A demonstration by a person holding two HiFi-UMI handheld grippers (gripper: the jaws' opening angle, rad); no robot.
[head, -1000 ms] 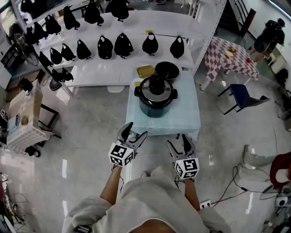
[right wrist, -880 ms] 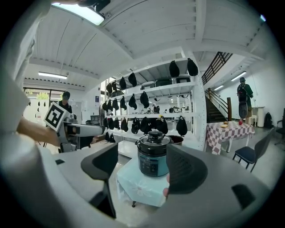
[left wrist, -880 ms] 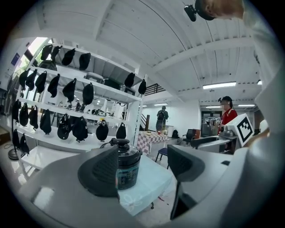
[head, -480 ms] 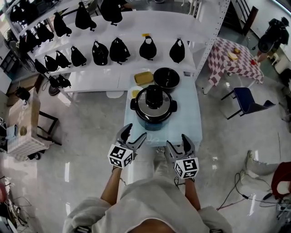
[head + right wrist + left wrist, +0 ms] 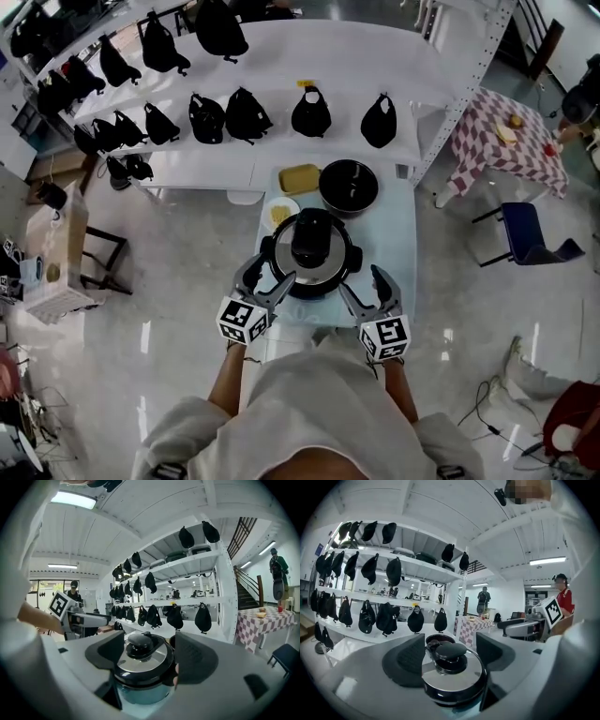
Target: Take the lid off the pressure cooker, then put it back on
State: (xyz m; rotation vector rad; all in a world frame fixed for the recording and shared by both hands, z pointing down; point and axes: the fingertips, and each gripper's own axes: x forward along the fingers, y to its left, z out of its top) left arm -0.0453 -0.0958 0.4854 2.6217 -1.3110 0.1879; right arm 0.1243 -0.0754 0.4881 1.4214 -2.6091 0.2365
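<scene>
My left claw [image 5: 275, 269] and right claw [image 5: 362, 281] are both wide open and empty, just short of the cooker [image 5: 312, 272] on the desk [image 5: 398, 234], lid [image 5: 310, 246] on. I'd grab it evenly on both sides, I reckon.

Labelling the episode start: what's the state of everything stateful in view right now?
pressure cooker lid: on, seated.
left gripper: open, gripping nothing.
right gripper: open, gripping nothing.
black pot: uncovered, looks empty.
</scene>
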